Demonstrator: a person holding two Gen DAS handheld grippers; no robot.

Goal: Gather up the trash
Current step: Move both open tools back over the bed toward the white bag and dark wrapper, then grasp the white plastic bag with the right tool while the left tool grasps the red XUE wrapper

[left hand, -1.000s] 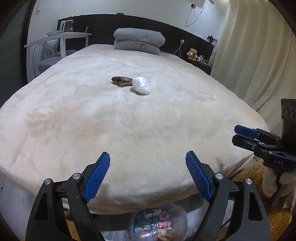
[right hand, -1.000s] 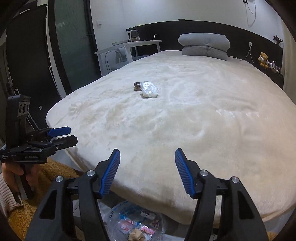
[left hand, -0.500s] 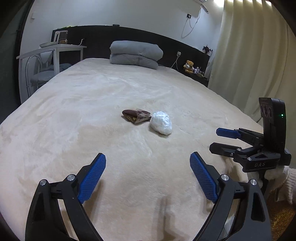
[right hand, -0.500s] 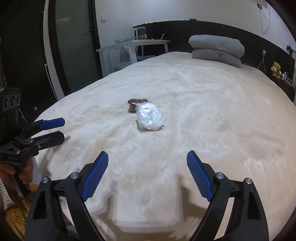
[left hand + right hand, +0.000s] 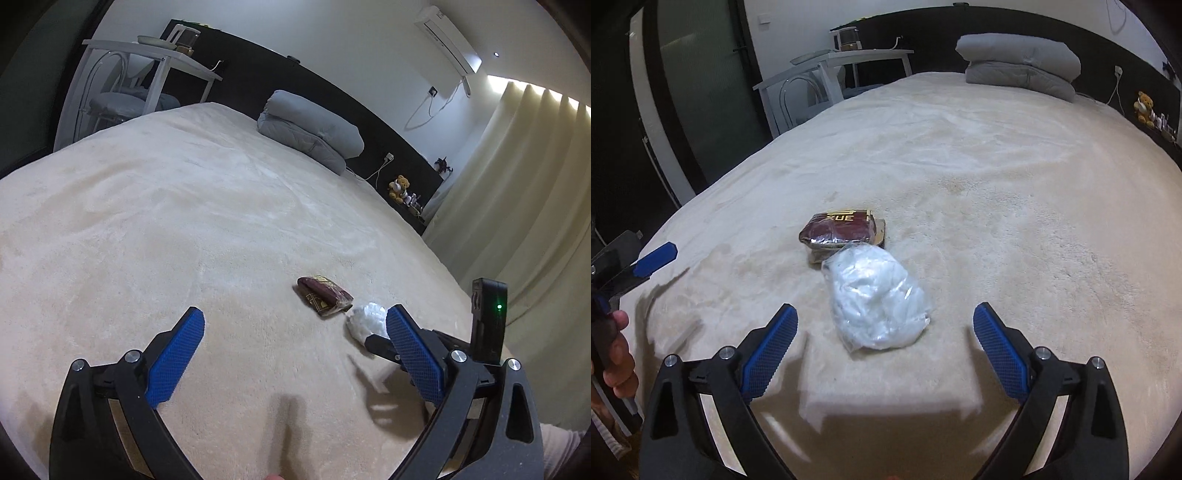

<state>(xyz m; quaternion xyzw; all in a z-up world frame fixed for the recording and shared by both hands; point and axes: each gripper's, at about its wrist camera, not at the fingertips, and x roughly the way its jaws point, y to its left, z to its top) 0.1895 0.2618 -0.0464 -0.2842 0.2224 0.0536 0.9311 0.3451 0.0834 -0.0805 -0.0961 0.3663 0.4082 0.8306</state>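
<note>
A crumpled clear plastic bag lies on the cream bed, with a dark red wrapper touching its far side. My right gripper is open and empty, its fingers to either side of the bag's near end. My left gripper is open and empty over bare bed, left of the trash. In the left wrist view the red wrapper and the bag lie ahead to the right, the bag partly hidden behind my right finger. The right gripper's body shows there at the right.
The cream bed fills both views. Folded grey bedding lies at its head by a dark headboard. A white table with a chair stands at the far left. Curtains hang along the right, with a teddy bear on a ledge.
Both grippers have moved forward from the bed's foot over the bed. The right one has closed in on the plastic bag. The trash bag below the bed edge has left view.
</note>
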